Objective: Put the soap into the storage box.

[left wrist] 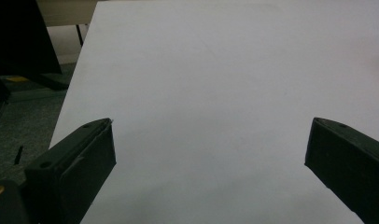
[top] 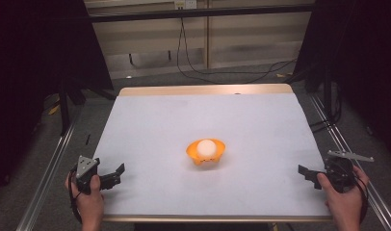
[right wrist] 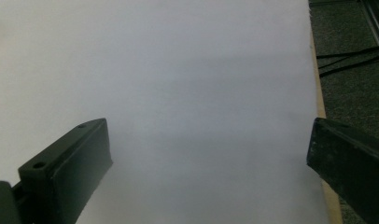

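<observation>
White ball sits in orange bowl mid-table

The left hand holds the left gripper low at the near left, its jaws spread wide and pointing inward to the right; the right hand holds the right gripper at the near right, jaws likewise wide apart, pointing inward to the left. Both forearms enter from the bottom edge.
</observation>
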